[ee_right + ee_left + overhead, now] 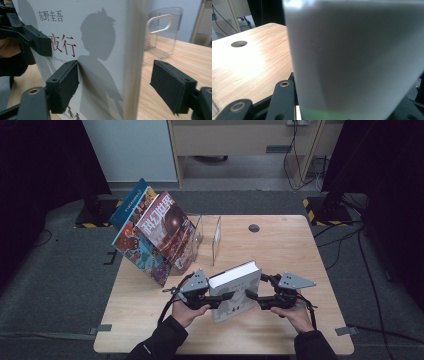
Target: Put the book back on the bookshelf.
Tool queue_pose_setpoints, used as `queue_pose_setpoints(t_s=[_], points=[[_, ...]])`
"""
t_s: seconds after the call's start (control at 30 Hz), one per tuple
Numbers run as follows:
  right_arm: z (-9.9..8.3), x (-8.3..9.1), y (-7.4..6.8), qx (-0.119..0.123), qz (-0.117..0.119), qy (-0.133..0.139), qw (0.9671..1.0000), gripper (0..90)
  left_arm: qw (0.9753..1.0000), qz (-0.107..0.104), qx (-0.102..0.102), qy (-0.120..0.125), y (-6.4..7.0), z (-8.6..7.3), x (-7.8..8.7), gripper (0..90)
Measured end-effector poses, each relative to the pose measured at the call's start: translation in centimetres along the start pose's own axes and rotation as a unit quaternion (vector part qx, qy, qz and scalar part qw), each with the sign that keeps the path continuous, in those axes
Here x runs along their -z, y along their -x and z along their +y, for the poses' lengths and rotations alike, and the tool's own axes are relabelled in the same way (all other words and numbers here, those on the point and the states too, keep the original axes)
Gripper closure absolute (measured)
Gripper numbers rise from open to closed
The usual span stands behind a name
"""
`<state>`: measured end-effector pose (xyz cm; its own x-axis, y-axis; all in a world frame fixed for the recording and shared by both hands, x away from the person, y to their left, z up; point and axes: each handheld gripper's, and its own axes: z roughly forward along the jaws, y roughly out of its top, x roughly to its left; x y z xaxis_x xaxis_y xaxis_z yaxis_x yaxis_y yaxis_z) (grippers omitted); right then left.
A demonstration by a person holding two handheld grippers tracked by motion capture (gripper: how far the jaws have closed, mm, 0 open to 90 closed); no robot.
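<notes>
Holding a white book (pixel 235 290) upright near the front edge of the wooden table (pixel 280 245), between two hand-held grippers.

Reaching in from the bottom of the high view with both forearms in dark sleeves, hands wrapped around the handles, left gripper (pixel 220 298) meeting the book from its left and right gripper (pixel 251 296) from its right. Straddling the book's edge with the right gripper's jaws spread: one pad (pixel 65 83) touching the front cover, the other standing clear of the page side. Pressing so close in the left gripper view that the book (pixel 354 57) blurs; cannot tell whether those jaws are pinching it. Showing on the cover (pixel 82 50) a grey child silhouette, black characters 东野圭吾 and red 夜行. Leaning colourful magazines (pixel 155 232) against a clear stand (pixel 212 237) at the table's far left.
</notes>
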<state>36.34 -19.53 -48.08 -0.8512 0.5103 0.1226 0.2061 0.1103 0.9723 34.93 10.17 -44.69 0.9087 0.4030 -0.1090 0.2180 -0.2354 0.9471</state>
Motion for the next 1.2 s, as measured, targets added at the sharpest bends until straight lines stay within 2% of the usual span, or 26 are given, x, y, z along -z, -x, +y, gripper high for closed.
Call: queue_pose_setpoints(t_s=[0.03,0.07,0.1,0.27,0.37,0.5,0.57,0.63,0.67,0.73,0.8,0.9,0.93,1.0,1.03,1.1,1.17,1.2], points=[[0.0,0.0,0.0,0.000,0.000,0.000,1.0000,21.5,1.0000,0.000,0.000,0.000,0.0,0.0,0.0,52.5],[0.1,-0.5,-0.1,0.001,0.016,-0.004,0.9999,21.8,1.0000,0.001,-0.001,-0.001,0.0,0.0,0.0,52.4],[0.1,-0.6,-0.1,-0.001,0.019,-0.006,0.9998,21.1,1.0000,0.001,-0.001,0.000,0.0,0.0,0.0,52.4],[0.1,-0.5,-0.2,0.006,0.017,-0.008,0.9998,22.1,1.0000,-0.001,0.006,0.003,0.1,-0.1,0.0,51.5],[0.1,-0.5,-0.3,0.008,0.017,-0.009,0.9998,22.1,1.0000,0.000,0.001,0.005,0.3,-0.1,-0.1,49.5],[0.1,-0.4,-0.4,0.010,0.015,-0.008,0.9998,22.3,0.9999,0.000,0.004,0.013,0.5,-0.1,-0.6,47.2],[0.1,-0.4,-0.5,0.010,0.016,-0.007,0.9998,22.3,0.9999,0.006,-0.001,0.013,0.6,-0.1,-0.6,47.0],[0.1,-0.4,-0.5,0.012,0.016,-0.006,0.9998,22.3,0.9996,0.002,0.023,0.018,0.6,-0.2,-0.5,49.1],[0.0,-0.4,-0.5,0.012,0.016,-0.005,0.9998,22.4,0.9994,0.005,0.025,0.023,0.6,-0.3,-0.5,48.6],[0.0,-0.4,-0.5,0.010,0.015,-0.004,0.9998,22.3,0.9996,0.010,0.005,0.027,0.6,-0.5,-0.6,49.8],[0.0,-0.4,-0.5,0.010,0.015,-0.005,0.9998,22.4,0.9993,0.012,-0.004,0.036,0.7,-0.6,-0.6,49.9],[0.0,-0.4,-0.5,0.011,0.014,-0.004,0.9998,22.4,0.9982,0.011,-0.005,0.059,0.7,-1.0,-0.9,47.2],[0.0,-0.4,-0.5,0.011,0.014,-0.004,0.9998,22.4,0.9981,0.018,-0.013,0.057,0.8,-1.2,-1.1,45.4],[0.0,-0.4,-0.5,0.011,0.013,-0.003,0.9998,22.4,0.9987,0.020,-0.016,0.044,0.9,-1.4,-1.3,40.2],[0.0,-0.4,-0.5,0.012,0.014,-0.003,0.9998,22.4,0.9986,0.026,-0.028,0.036,0.8,-1.4,-1.3,39.2],[0.0,-0.3,-0.6,0.014,0.016,-0.003,0.9998,22.4,0.9989,0.024,-0.020,0.034,0.6,-1.5,-1.3,37.4],[0.0,-0.3,-0.6,0.013,0.016,-0.004,0.9998,22.5,0.9987,0.028,-0.025,0.035,0.6,-1.5,-1.2,37.9],[0.0,-0.3,-0.6,0.013,0.015,-0.003,0.9998,22.5,0.9988,0.021,-0.015,0.042,0.7,-1.5,-1.2,37.8]])
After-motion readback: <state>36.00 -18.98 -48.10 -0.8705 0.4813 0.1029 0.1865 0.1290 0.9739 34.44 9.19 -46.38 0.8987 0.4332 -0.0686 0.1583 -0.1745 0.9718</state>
